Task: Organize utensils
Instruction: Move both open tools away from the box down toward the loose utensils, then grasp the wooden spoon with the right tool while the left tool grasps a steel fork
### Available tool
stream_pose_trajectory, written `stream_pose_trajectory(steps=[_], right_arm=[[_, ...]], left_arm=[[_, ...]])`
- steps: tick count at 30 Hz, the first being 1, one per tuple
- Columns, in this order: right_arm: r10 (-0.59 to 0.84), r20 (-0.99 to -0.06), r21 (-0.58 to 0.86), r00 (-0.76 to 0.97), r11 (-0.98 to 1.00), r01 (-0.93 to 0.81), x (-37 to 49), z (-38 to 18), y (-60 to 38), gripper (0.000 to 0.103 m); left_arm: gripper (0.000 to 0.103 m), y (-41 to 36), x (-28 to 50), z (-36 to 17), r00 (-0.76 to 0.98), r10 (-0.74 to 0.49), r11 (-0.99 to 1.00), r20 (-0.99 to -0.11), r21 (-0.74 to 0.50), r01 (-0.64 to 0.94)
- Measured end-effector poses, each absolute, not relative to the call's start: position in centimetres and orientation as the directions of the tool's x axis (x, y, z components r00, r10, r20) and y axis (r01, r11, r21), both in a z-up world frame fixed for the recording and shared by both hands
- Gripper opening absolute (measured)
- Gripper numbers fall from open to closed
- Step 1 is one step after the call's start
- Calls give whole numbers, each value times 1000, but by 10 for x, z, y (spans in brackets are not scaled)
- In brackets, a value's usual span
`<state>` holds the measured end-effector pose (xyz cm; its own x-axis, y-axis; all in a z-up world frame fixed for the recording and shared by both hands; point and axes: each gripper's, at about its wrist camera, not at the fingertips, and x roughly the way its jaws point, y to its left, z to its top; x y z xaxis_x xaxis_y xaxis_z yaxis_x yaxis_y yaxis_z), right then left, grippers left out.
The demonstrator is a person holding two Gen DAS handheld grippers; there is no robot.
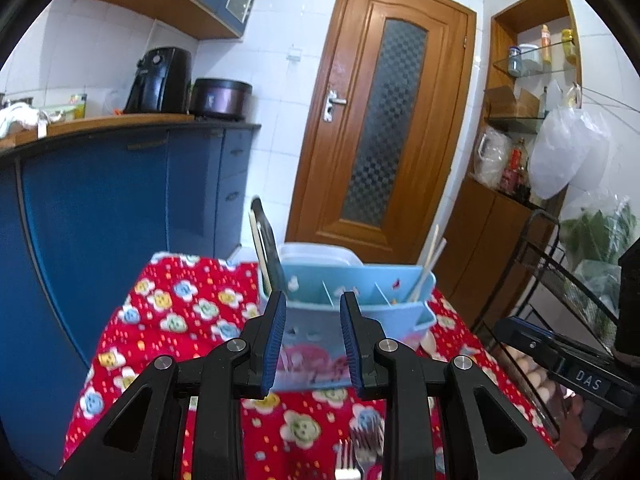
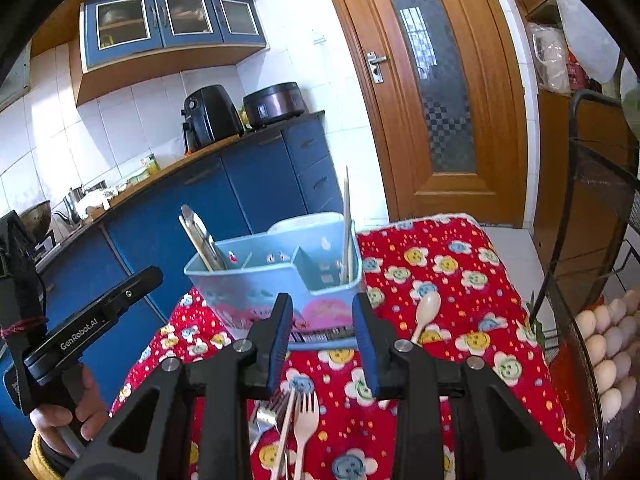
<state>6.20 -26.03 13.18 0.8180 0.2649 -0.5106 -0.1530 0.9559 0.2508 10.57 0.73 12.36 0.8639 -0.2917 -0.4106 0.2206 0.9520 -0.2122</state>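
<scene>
Both empty grippers parted before blue utensil caddy [image 2: 276,280]

place: home kitchen | signs: blue cabinets [image 2: 248,184], wall cupboards [image 2: 172,20], air fryer [image 2: 210,116], cooker pot [image 2: 276,104], white tiles [image 1: 276,60], eggs [image 2: 612,344], pantry shelves [image 1: 532,64], wooden door [image 1: 384,120]
</scene>
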Motion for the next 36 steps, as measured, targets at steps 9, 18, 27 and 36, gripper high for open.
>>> stream_pose_trajectory(steps=[9,18,27,36], right_arm=[[247,-571,271,783,957,-104,56,107,-277,34],[231,-631,288,741,956,-52,71,83,-292,34],[251,-702,354,667,935,22,112,53,-313,34],[269,-748,377,607,924,55,156,35,-324,34]], left_arm=[[29,1,96,101,825,-297,952,-480,-215,218],[28,6,99,79,796,-285,953,-534,-247,176],[28,8,108,56,761,-258,960,-595,-243,136],[29,4,118,37,728,-241,966,-642,-231,117]])
